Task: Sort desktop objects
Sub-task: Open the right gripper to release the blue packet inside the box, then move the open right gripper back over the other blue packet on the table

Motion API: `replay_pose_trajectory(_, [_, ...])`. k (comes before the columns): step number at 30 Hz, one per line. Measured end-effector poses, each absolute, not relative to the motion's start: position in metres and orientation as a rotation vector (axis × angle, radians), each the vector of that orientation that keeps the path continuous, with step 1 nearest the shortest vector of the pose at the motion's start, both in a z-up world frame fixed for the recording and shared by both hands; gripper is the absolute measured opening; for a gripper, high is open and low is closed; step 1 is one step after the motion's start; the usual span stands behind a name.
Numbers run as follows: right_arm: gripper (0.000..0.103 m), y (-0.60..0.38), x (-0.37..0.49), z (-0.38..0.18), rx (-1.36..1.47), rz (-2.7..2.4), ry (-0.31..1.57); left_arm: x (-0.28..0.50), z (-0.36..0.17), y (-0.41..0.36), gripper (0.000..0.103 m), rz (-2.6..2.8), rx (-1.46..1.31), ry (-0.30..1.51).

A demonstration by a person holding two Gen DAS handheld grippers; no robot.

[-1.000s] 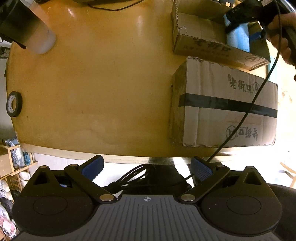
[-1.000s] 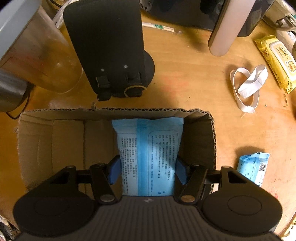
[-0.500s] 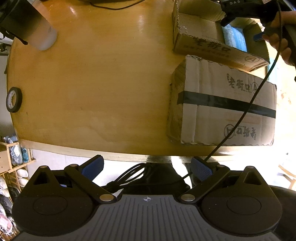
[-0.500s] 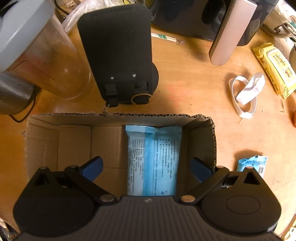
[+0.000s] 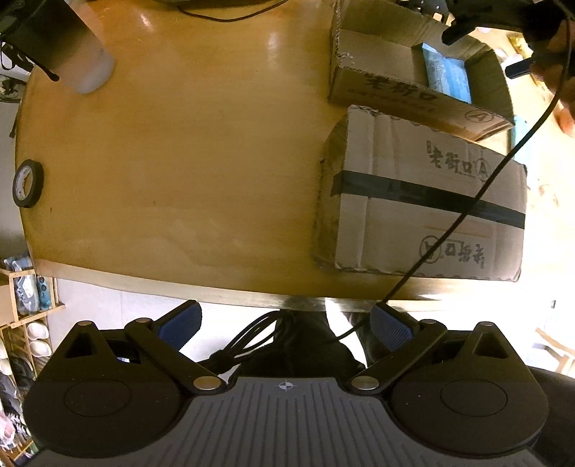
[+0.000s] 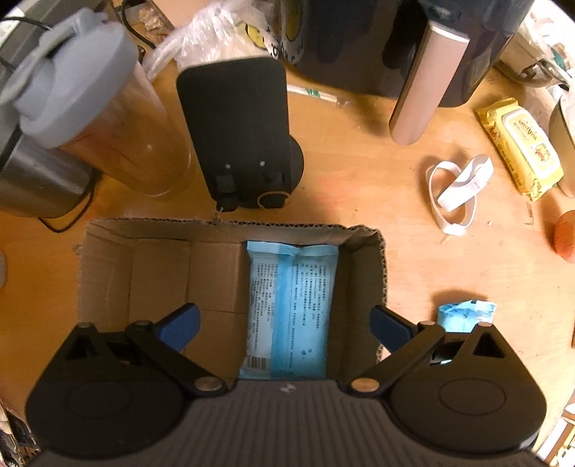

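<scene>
Presently, right gripper [image 6: 284, 325]: released, above the open box [image 6: 107, 273].
Blue pack [image 6: 291, 309]: flat inside box, right end.
Left gripper [image 5: 285, 328]: released, off the table [image 5: 179, 143] edge.
Small packet [image 6: 465, 316]: beside box.

The left gripper [image 5: 285, 325] is held level at the near edge of its view, its two blue-padded fingers [image 5: 179, 325] spread wide apart — nothing sits between them or touches them. The right gripper [image 6: 284, 325] is in the same pose, jaws splayed to their full width, blue pads [image 6: 390, 328] facing inward and gripping nothing. From the left wrist view, the right gripper's dark body [image 5: 481, 18] appears at the top right corner, carried by the person's right hand [image 5: 555, 46] — fingers wrapped around its handle, a black cable trailing down from it.
</scene>
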State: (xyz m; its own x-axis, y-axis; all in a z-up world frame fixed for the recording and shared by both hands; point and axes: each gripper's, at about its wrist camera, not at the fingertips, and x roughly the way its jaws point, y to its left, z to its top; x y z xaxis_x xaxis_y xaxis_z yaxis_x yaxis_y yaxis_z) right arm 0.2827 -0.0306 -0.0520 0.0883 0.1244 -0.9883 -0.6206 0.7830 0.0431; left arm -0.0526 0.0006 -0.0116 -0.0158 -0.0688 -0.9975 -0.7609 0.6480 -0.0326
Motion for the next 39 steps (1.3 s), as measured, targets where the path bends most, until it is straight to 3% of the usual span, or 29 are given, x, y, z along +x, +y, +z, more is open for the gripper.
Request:
replay_pose_trajectory(15, [0.103,-0.065,0.292,-0.022,-0.422,0.571,1.348,-0.040,0.002,-0.028,0.103,0.624,-0.713,1.469])
replay_pose_trajectory(39, [0.103,-0.132,0.323,-0.034,-0.389,0.523,1.371,-0.006,0.002,-0.074,0.103,0.608,-0.684,1.504])
